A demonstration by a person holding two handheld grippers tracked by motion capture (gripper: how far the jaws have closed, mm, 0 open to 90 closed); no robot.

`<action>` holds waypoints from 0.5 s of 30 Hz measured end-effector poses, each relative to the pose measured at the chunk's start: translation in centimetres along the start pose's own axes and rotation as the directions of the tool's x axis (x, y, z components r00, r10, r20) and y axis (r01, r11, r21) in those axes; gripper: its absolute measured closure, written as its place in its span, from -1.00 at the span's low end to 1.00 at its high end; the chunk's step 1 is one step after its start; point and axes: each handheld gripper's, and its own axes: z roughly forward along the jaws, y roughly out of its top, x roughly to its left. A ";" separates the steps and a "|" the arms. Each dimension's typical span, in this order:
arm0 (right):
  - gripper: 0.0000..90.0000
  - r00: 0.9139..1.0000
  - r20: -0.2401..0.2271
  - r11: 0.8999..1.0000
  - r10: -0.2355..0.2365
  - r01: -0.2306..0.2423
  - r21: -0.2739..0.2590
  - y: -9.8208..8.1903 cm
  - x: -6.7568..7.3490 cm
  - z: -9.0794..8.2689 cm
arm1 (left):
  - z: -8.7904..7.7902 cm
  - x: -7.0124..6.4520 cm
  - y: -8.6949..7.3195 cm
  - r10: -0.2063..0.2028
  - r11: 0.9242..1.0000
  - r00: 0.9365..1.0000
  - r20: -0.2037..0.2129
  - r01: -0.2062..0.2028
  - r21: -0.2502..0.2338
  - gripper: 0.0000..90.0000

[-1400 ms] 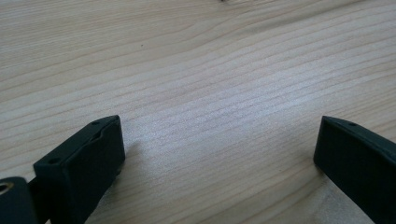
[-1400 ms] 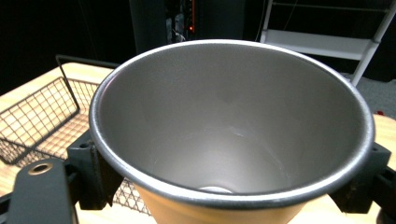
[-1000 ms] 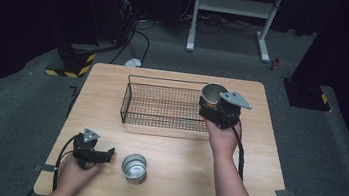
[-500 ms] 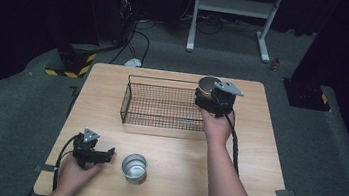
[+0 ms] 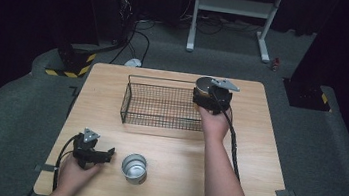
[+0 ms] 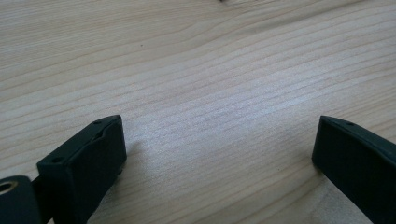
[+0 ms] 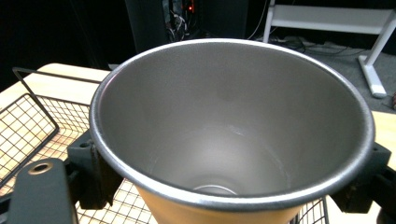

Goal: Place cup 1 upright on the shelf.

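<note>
On the wooden table (image 5: 256, 153) the right hand-held gripper (image 5: 207, 93) is clamped on a steel cup (image 5: 205, 84), holding it upright over the far right corner of the black wire basket (image 5: 161, 107); in the right gripper view the cup (image 7: 233, 130) opens wide toward the camera, its rolled rim bright, its inside bare and grey, and a black jaw presses against its wall on each side just under the rim, so the grip is firm; below the cup the mesh floor of the basket (image 7: 32, 126) shows at the left, with the basket's raised wire edge beside it and pale wood past it; whether the cup's base touches the basket I cannot tell. The left hand-held gripper (image 5: 107, 153) lies low at the near left of the table, held in the left hand (image 5: 75, 174), pointing toward a second steel cup (image 5: 134, 168) that stands upright just beside it, apart from the jaws; in the left gripper view its two black jaws stand wide apart over bare wood grain (image 6: 210, 93), with nothing between them. The basket sits in the middle of the far half of the table, well apart from the second cup; a black cable (image 5: 233, 145) trails from the right hand-held gripper along the forearm toward the near edge.
</note>
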 end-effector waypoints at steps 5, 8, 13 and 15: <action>-0.68 1.000 -0.001 1.000 0.000 0.000 0.023 -0.5 0.0 0.9 | -0.1 0.1 0.0 0.011 1.000 1.000 -0.004 -0.011 0.002 -0.91; -0.68 1.000 0.000 0.999 -0.004 0.004 0.041 -0.8 0.3 1.4 | -0.1 0.1 0.0 0.011 1.000 1.000 -0.004 -0.011 0.002 -0.91; -0.68 1.000 0.006 0.997 -0.026 0.025 0.076 -1.5 0.7 2.0 | -0.1 0.1 0.0 0.010 1.000 1.000 -0.003 -0.010 0.002 -0.91; -0.69 1.000 0.002 0.996 -0.023 0.023 0.089 -1.7 0.8 2.2 | -0.1 0.1 0.0 0.011 1.000 1.000 -0.003 -0.011 0.002 -0.91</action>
